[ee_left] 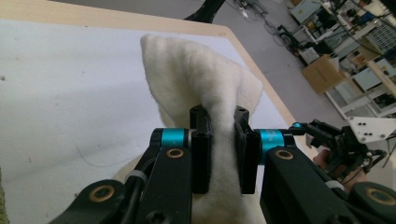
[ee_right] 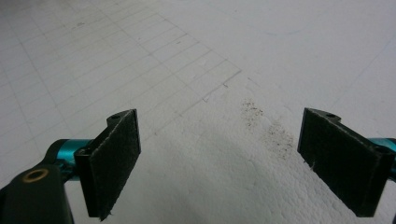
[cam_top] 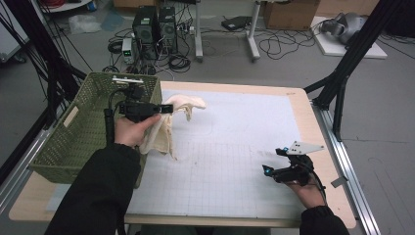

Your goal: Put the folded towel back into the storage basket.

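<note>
We see the white mat (cam_top: 235,147) on the table, the green basket (cam_top: 78,137) at its left edge, and beside it the cream cloth (ee_left: 201,79) lifted, pinched in the left gripper (ee_left: 219,149); the right gripper (ee_right: 238,163) rests wide apart.

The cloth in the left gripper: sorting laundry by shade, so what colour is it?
Plain cream cloth, no pattern; the left gripper view shows it best.

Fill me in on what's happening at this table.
A person works with a hand-held gripper in each hand. The left hand-held gripper is shut on a cream cloth, holding it lifted beside the green basket at the table's left edge. The right hand-held gripper rests open over the white mat, holding nothing.
</note>
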Available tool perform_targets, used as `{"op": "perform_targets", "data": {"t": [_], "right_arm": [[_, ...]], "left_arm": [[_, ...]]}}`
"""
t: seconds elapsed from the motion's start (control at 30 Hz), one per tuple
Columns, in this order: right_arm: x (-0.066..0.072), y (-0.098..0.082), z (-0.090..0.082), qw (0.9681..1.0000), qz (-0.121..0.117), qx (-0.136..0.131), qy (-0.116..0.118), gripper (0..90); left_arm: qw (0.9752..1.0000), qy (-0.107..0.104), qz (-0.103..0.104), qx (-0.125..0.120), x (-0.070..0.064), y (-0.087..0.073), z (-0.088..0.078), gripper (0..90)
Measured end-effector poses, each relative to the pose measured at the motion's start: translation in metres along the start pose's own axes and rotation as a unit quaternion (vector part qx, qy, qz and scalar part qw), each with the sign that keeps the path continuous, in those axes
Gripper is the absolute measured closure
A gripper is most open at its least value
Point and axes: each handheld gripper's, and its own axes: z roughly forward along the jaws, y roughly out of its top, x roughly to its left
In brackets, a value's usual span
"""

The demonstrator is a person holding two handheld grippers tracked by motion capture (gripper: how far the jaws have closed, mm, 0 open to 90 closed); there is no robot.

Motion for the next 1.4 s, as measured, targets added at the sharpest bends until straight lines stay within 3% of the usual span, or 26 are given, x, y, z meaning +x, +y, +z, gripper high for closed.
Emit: {"op": "perform_targets", "data": {"t": [0.07,0.33,0.43,0.5,0.57,0.77,1.0,1.4], "right_arm": [[0.000,0.000,0.000,1.0000,-0.001,0.001,0.001,12.5],[-0.001,0.000,0.001,1.0000,-0.003,0.002,0.002,12.5],[0.000,0.000,0.002,1.0000,-0.003,0.003,0.004,12.4],[0.000,0.000,0.002,1.0000,-0.003,0.006,0.005,12.5],[0.000,0.000,0.004,1.0000,-0.004,0.006,0.003,12.4],[0.001,0.000,0.007,0.9999,-0.008,0.012,0.006,12.4],[0.002,0.000,0.010,0.9998,-0.009,0.017,0.008,12.4],[0.000,0.000,0.010,0.9998,-0.010,0.018,0.007,12.4]], "left_arm": [[0.9998,-0.010,-0.012,-0.009,0.004,0.001,-0.002,80.3],[0.9993,0.003,-0.030,-0.024,0.019,0.000,-0.010,80.3],[0.9986,-0.008,-0.039,-0.034,0.022,0.000,-0.016,80.3],[0.9964,-0.030,-0.053,-0.059,0.025,0.001,-0.023,80.4],[0.9951,-0.033,-0.059,-0.072,0.027,0.003,-0.030,80.4],[0.9922,-0.026,-0.075,-0.096,0.041,0.005,-0.057,80.5],[0.9889,0.000,-0.094,-0.114,0.060,-0.001,-0.081,80.5],[0.9874,0.031,-0.104,-0.115,0.079,-0.009,-0.113,80.5]]}}
